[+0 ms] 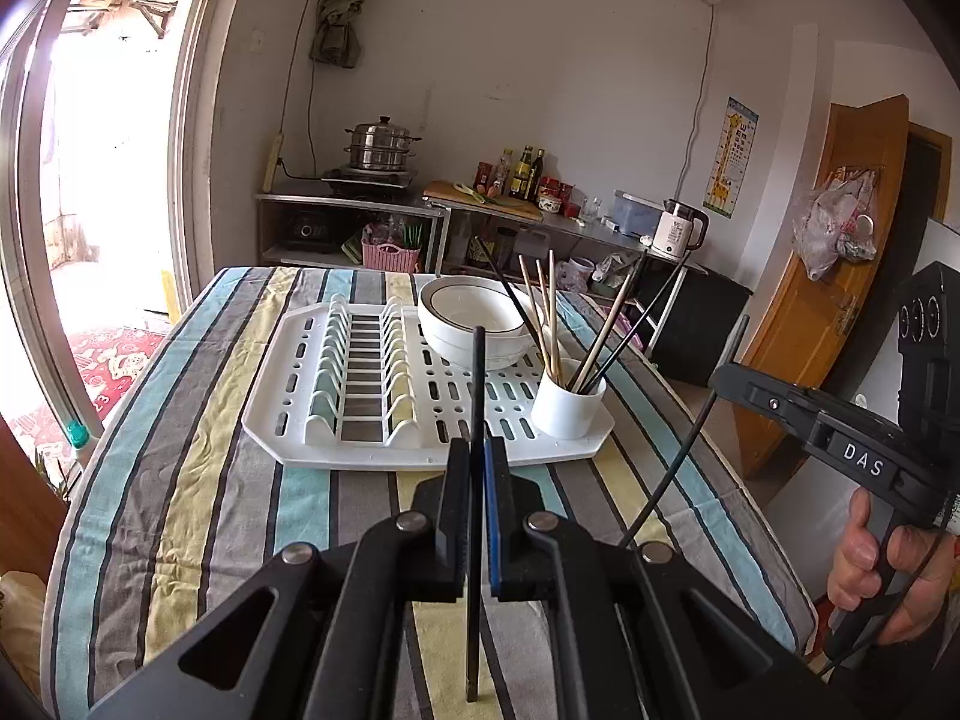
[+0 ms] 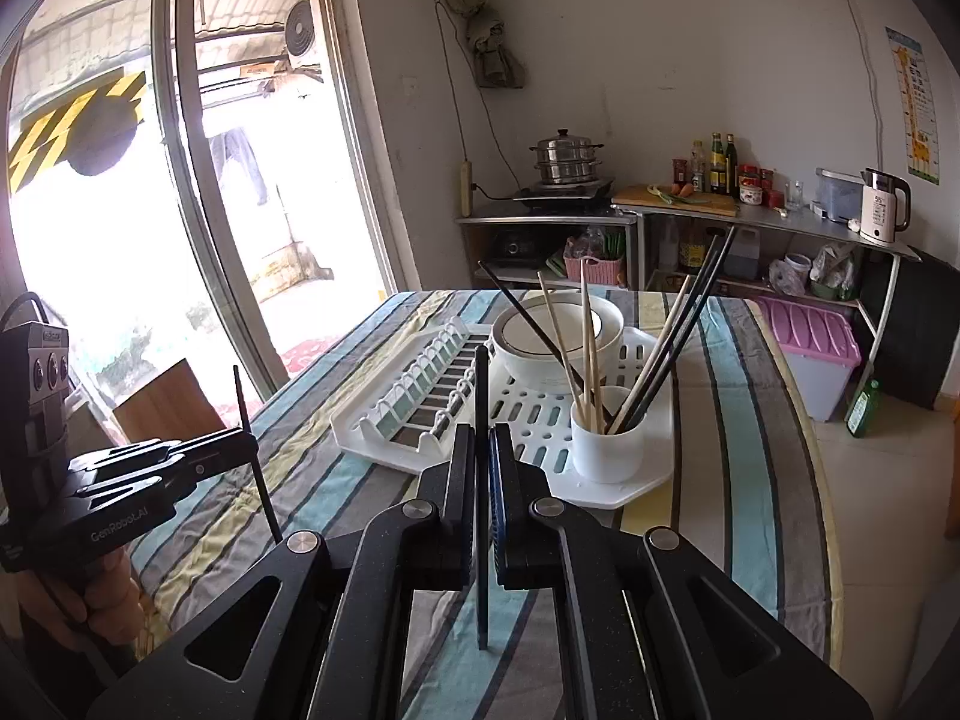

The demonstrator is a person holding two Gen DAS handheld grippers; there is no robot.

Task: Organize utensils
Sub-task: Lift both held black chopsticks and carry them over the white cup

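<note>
My left gripper [image 1: 478, 456] is shut on a black chopstick [image 1: 477, 384] that stands upright between its jaws, above the striped tablecloth in front of the white drying rack [image 1: 288, 420]. My right gripper [image 2: 482, 444] is shut on another black chopstick [image 2: 481, 384], also upright. Each gripper shows in the other's view: the right one [image 1: 729, 375] at the right edge, the left one [image 2: 243, 438] at the lower left. A white cup [image 1: 567, 408] on the rack's front right corner holds several wooden and black chopsticks; it also shows in the right wrist view [image 2: 607, 450].
White bowls [image 1: 474, 324] are stacked at the back of the rack, beside its plate slots [image 1: 360, 372]. The table's right edge [image 1: 750, 510] is close. Behind stand steel shelves with a steamer pot [image 1: 378, 147], bottles and a kettle [image 1: 678, 228]. A pink-lidded bin [image 2: 810, 354] sits on the floor.
</note>
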